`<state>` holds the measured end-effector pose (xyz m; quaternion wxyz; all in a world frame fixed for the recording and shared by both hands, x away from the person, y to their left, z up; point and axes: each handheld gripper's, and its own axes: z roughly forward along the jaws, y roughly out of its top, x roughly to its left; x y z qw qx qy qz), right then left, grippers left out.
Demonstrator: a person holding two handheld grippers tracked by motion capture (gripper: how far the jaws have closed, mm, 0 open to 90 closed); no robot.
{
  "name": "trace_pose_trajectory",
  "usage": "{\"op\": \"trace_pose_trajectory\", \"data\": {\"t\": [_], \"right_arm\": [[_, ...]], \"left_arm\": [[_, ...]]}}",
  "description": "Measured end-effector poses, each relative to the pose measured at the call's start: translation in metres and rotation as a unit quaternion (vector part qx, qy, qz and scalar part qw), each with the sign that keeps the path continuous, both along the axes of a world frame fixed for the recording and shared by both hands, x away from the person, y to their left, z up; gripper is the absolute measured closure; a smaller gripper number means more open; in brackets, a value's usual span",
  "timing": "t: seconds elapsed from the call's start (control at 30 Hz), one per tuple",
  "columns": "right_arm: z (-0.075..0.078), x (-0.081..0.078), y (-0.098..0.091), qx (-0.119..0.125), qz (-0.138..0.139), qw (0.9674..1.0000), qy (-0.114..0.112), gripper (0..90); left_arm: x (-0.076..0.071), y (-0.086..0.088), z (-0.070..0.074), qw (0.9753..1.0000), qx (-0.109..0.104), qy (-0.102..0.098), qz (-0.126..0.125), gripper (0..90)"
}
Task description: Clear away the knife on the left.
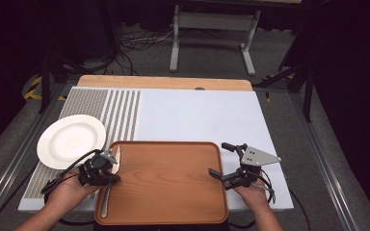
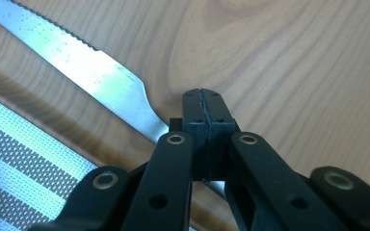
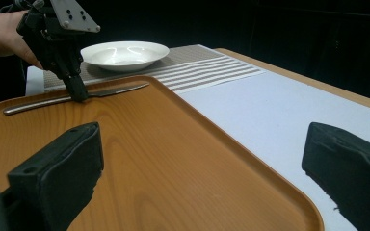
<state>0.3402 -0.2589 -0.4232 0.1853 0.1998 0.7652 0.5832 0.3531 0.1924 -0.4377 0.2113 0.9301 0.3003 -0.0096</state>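
1. Left tool, jaws pinched on a knife lying along the wooden tray's left edge, lower left.
2. Right tool gapes wide, empty, lower right.
3. Likely lift: keep the knife level, grip firm.

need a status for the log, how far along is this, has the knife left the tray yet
Not yet. The knife lies along the left side of the wooden tray. In hand: the left gripper is shut on its middle. The right gripper is open at the tray's right edge. The white plate is empty.
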Motion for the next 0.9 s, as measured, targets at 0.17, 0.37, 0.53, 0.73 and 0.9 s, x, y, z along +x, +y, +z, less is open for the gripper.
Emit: {"op": "trace_pose_trajectory", "data": {"t": [0.17, 0.37, 0.53, 0.73, 0.9], "right_arm": [[0.0, 0.0, 0.0, -0.001, 0.0, 1.0, 0.0, 1.4], [0.0, 0.0, 0.0, -0.001, 0.0, 1.0, 0.001, 1.4], [0.0, 0.0, 0.0, -0.001, 0.0, 1.0, 0.001, 1.4], [0.0, 0.0, 0.0, 0.0, 0.0, 1.0, 0.0, 1.4], [0.0, -0.001, 0.0, 0.0, 0.0, 1.0, 0.0, 1.4]], "left_arm": [[0.001, 0.001, 0.0, 1.0, -0.001, 0.001, 0.002, 90.0], [0.001, 0.001, 0.0, 1.0, -0.002, 0.004, 0.004, 90.0], [0.001, 0.002, 0.001, 1.0, -0.008, -0.002, 0.003, 89.6], [0.002, 0.004, 0.012, 0.9982, -0.057, -0.018, 0.005, 66.4], [0.0, 0.004, 0.021, 0.9941, -0.089, -0.06, -0.011, 42.1]]}}
